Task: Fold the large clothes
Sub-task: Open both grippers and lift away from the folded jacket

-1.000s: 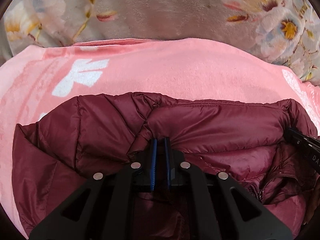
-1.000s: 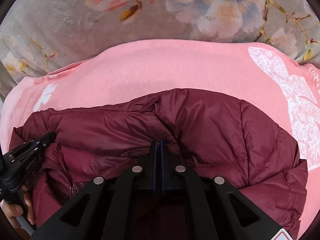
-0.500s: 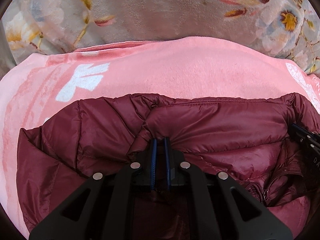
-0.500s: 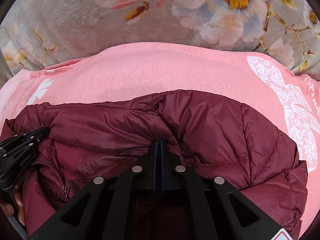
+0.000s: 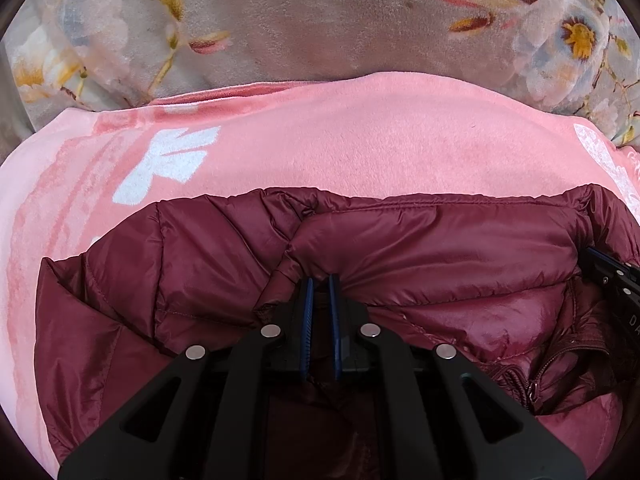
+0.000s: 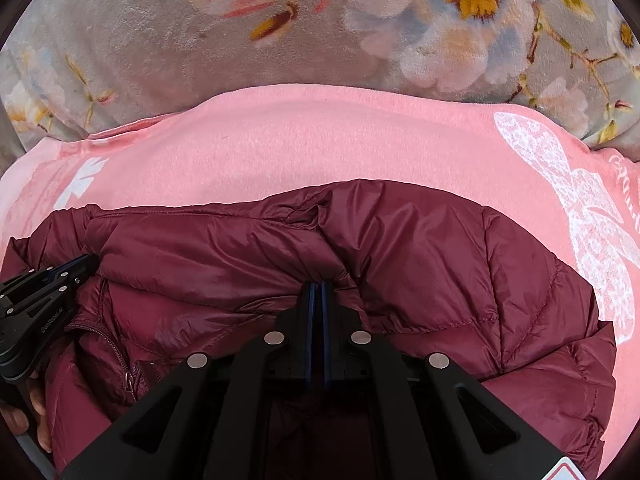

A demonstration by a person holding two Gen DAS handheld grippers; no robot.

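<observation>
1. Two soft layers beneath everything: grey floral plush blanket [image 5: 304, 28] across the top of both views, pink towel [image 5: 360, 144] with white prints spread over it through the middle band.
2. Lying on that towel, filling the lower half of each view: maroon puffer jacket [image 5: 440, 248], shiny, quilted in wide channels, bunched and wrinkled, one stitched edge running straight along its far side; zipper and collar showing at lower right of the left view, lower left of the right view.
3. Judged early to midway in the fold: upper part apparently doubled over and gathered, outline lumpy, sides spread wide at both edges, no compact bundle yet; flattening and further folds probably left.
4. Left tongs [image 5: 319, 286], bottom centre: clamped on a pinch of jacket fabric, a narrow gap between blue pads filled by cloth.
5. Right tongs [image 6: 319, 286], bottom centre of their own view: pressed nearly together, gripping a thinner pleat of the same jacket.
</observation>
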